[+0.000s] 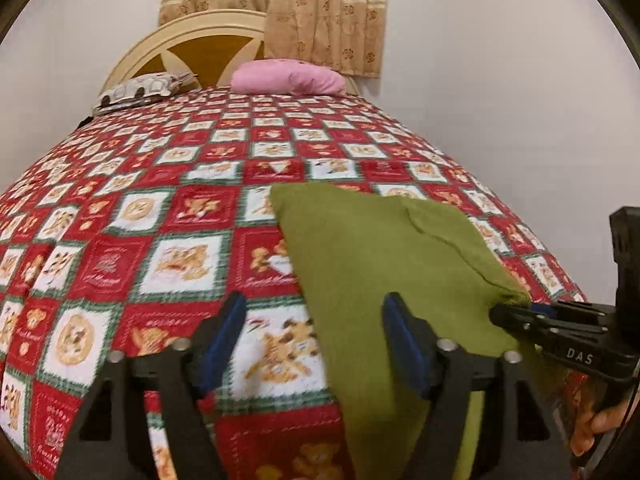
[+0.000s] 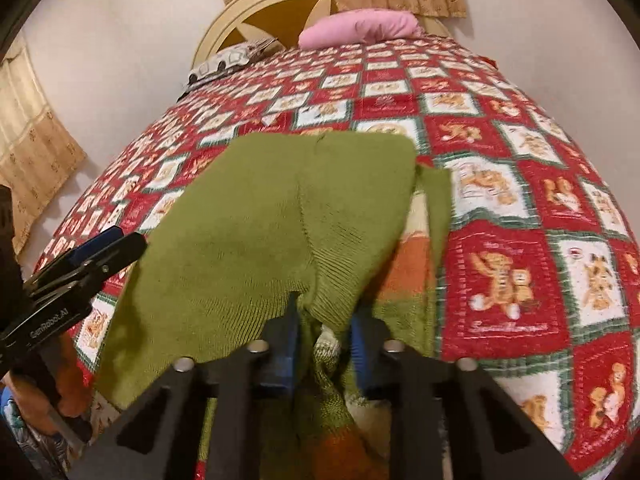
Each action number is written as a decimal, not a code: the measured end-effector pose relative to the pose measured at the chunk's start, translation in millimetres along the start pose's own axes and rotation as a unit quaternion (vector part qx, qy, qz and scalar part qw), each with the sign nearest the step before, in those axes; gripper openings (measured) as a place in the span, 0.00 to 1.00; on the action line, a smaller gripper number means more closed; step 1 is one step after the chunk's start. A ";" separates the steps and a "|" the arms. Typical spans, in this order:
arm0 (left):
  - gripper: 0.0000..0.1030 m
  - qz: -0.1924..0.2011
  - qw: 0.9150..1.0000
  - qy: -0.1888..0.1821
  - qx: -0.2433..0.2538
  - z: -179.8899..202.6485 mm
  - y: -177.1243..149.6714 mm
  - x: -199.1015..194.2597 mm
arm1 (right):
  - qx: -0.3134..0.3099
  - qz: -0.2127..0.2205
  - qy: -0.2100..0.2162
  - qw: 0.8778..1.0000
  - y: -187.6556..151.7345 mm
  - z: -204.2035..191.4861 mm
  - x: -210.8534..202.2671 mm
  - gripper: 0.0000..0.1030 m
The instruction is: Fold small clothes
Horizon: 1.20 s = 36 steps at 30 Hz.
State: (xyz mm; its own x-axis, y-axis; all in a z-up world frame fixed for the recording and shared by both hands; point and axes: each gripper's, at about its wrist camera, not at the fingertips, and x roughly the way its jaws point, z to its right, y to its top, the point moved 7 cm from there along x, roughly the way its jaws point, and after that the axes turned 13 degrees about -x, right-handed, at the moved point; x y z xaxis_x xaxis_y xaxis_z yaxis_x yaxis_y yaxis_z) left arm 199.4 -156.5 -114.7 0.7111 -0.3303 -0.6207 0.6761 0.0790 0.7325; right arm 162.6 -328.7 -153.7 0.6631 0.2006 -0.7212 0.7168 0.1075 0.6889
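From the left wrist view, we are looking across a bed covered by a red, white and green checked quilt with teddy-bear prints, and an olive-green knitted garment is lying on it to the right of centre, reaching toward the near edge. Our left hand-held gripper is standing wide, its blue-padded fingers apart with only quilt and the garment's left border showing between them, and nothing is being pinched. Our right hand-held gripper is coming in from the right, its narrow tips nipping the garment's right corner, with a person's hand showing below it. A pink pillow and a folded white patterned cloth are sitting by the cream wooden headboard, under beige embroidered curtains. From the right wrist view, the same olive-green knitted garment is spreading out ahead of us on the quilt, with orange and cream stripes of its underside showing at the right. Our right hand-held gripper is standing narrow, its blue pads closing on a bunched ribbed fold of the garment. Our left hand-held gripper is showing at the left edge, just beside the garment's left border; from here we cannot tell how wide it is standing.
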 end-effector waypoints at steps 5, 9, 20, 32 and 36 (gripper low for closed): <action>0.77 -0.014 1.000 -0.007 0.008 13.4 -8.0 8.9 | 0.011 0.010 -0.033 0.999 -15.3 21.1 -22.1 0.14; 0.86 -0.023 0.999 0.019 0.016 15.6 -20.6 21.2 | 0.038 0.012 -0.019 0.999 -30.8 29.0 -21.4 0.15; 0.99 -0.046 0.997 0.062 0.031 15.5 -23.2 28.8 | 0.042 0.013 -0.042 0.998 -20.7 30.5 -15.0 0.32; 0.98 -0.052 0.994 0.072 0.058 25.0 -47.5 -4.6 | -0.010 -0.006 -0.097 0.995 -59.2 -12.0 -51.5 0.38; 0.98 -0.065 0.993 0.081 0.063 22.2 -59.6 1.0 | -0.013 -0.017 -0.113 0.993 -69.5 -9.5 -47.8 0.38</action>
State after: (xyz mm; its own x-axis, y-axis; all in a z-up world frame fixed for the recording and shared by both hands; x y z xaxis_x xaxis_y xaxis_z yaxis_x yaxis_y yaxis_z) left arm 155.5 -182.4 -152.8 0.6480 -0.1743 -0.7414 0.7418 -0.0762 0.6663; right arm 79.0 -336.5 -166.5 0.6721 -0.0267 -0.7400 0.7358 0.1357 0.6635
